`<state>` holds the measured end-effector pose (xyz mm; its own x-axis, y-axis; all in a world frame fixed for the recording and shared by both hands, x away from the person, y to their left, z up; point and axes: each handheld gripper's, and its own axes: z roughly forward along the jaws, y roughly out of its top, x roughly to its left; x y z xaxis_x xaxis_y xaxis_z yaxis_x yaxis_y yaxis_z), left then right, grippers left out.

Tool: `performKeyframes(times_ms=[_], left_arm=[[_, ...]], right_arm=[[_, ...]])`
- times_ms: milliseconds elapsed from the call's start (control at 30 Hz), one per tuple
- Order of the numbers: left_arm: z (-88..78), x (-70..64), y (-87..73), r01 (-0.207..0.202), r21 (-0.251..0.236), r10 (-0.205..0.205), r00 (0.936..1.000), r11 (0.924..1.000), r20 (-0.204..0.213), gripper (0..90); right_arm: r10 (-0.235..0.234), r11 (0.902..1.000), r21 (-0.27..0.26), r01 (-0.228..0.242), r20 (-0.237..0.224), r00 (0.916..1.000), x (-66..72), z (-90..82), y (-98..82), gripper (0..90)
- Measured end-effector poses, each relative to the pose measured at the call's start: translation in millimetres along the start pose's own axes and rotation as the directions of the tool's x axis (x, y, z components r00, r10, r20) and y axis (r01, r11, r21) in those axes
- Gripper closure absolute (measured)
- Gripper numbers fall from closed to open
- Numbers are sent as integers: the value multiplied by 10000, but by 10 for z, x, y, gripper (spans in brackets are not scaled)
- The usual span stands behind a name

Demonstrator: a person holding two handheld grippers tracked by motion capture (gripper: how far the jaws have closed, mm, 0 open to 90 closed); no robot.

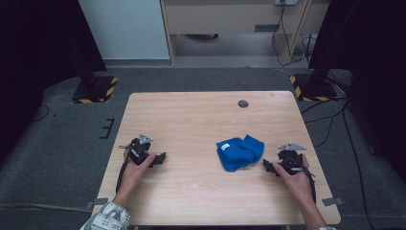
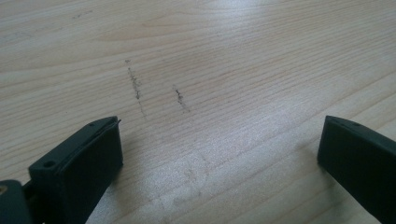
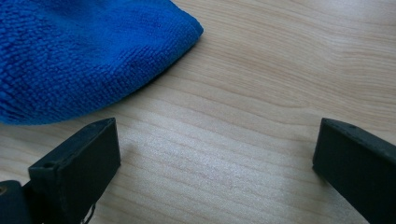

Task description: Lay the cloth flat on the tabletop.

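Jaws on both of my grippers stand wide apart with nothing between them. My left gripper (image 1: 160, 157) lies low on the left part of the desk (image 1: 191, 115), held in the left hand (image 1: 134, 167), and in the left gripper view I see bare wood grain between the two black jaws, with a couple of short dark scuff marks (image 2: 135, 84) on the surface just ahead. My right gripper (image 1: 268, 166) sits low on the right part of the desk in the right hand (image 1: 297, 179), pointing inward. The blue cloth (image 1: 239, 152) lies bunched in a soft heap right of the desk's middle, just beside the right gripper and well apart from the left one. In the right gripper view, the blue cloth (image 3: 84, 56) lies ahead and to the left of the jaws, its rounded edge close to the left jaw but not touching it. Farther up the desk I see a small dark round hole (image 1: 243, 103) near the far edge. Beyond the desk, grey carpet (image 1: 62, 143) covers the floor, with two stand bases edged in yellow-and-black tape (image 1: 95, 89) at the far corners.
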<state>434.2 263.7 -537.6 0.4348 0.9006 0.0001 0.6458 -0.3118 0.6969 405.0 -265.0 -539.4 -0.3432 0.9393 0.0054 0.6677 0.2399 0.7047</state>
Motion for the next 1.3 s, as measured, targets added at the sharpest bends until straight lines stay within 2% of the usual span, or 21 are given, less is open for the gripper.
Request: performKeyframes(times_ms=[100, 267, 533, 800, 1000, 1067, 1300], left_arm=[[-1, -1, 0, -7, 0, 7, 10000, 10000, -7, 0], [-4, -5, -4, -36, -10, 36, 10000, 10000, -9, 0], [-6, -6, -5, -40, -14, 40, 10000, 10000, -17, 0], [-32, -9, -30, -123, -1, 123, 9999, 9999, 41, 0], [-63, -3, -63, -67, -21, 67, 10000, 10000, 6, 0], [-63, -3, -63, -66, -23, 66, 10000, 10000, 10, 0], [-65, -3, -65, -74, -22, 74, 10000, 10000, 10, 0]], right_arm=[[61, 9999, -83, -62, -76, 10000, -13, -14, 10, 71], [-66, 9997, -223, 60, -260, 9996, 27, -53, 25, 102], [-560, 9965, -666, 508, -793, 9953, 140, -171, 54, 208], [-1119, 9833, -1567, 927, -1185, 9866, 308, -281, 168, 249], [-1568, 9716, -1998, 1269, -1414, 9775, 427, -310, 228, 258], [-1741, 9671, -2119, 1406, -1487, 9734, 449, -310, 242, 277], [-1884, 9578, -2457, 1492, -1448, 9714, 454, -336, 268, 324]])
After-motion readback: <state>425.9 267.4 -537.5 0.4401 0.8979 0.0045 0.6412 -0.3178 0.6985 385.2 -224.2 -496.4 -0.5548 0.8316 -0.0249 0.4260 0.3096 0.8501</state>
